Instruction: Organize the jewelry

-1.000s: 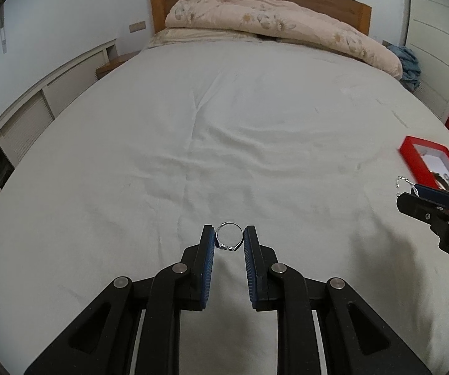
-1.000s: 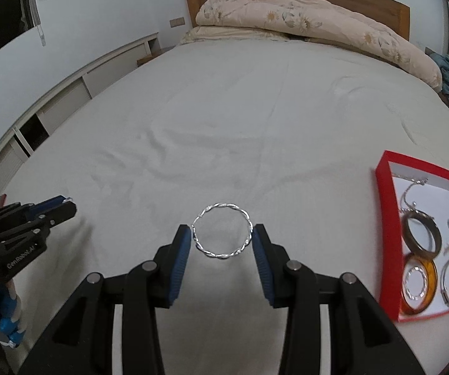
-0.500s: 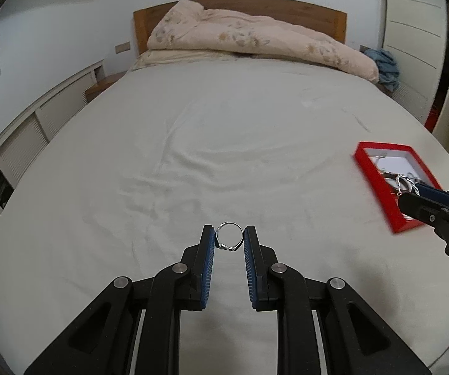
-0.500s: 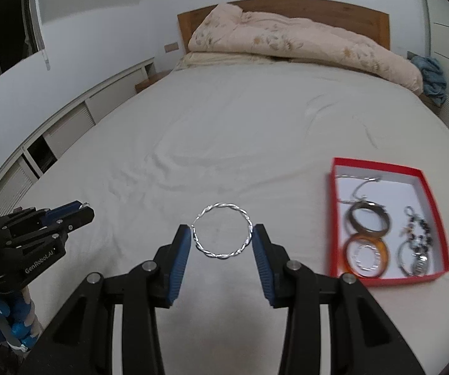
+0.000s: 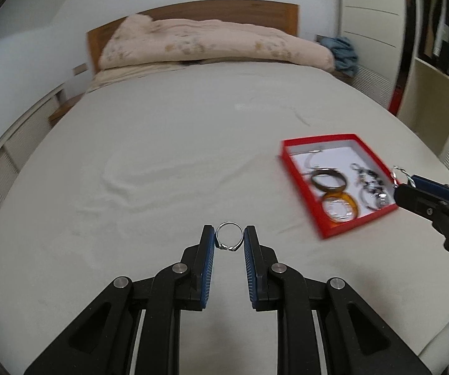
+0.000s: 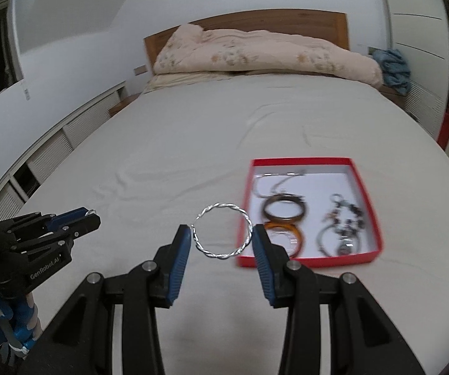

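1. The left gripper (image 5: 229,243) pinches a small silver ring (image 5: 229,241) between its blue pads, holding it upright above the bed (image 5: 168,162).
2. The right gripper (image 6: 221,237) pinches a twisted silver bangle (image 6: 223,230) between its pads, also above the bed, with the bangle's right side overlapping the near left corner of the box (image 6: 365,256) in the right wrist view.
3. The red box lies on the sheet near the bed's right edge, well short of the headboard (image 6: 271,20).
4. Inside the box lie a dark bangle (image 6: 284,211), an orange bangle (image 6: 296,234) just in front of it, a thin silver piece at the far left, and a beaded cluster (image 6: 345,223) at the right.
5. In the left wrist view the right gripper's tip sits over the box's right edge.
6. A pink duvet (image 5: 212,43) is heaped against the headboard, with blue cloth (image 5: 343,53) beside it at the bed's far right corner.
7. Both views are slightly blurred.
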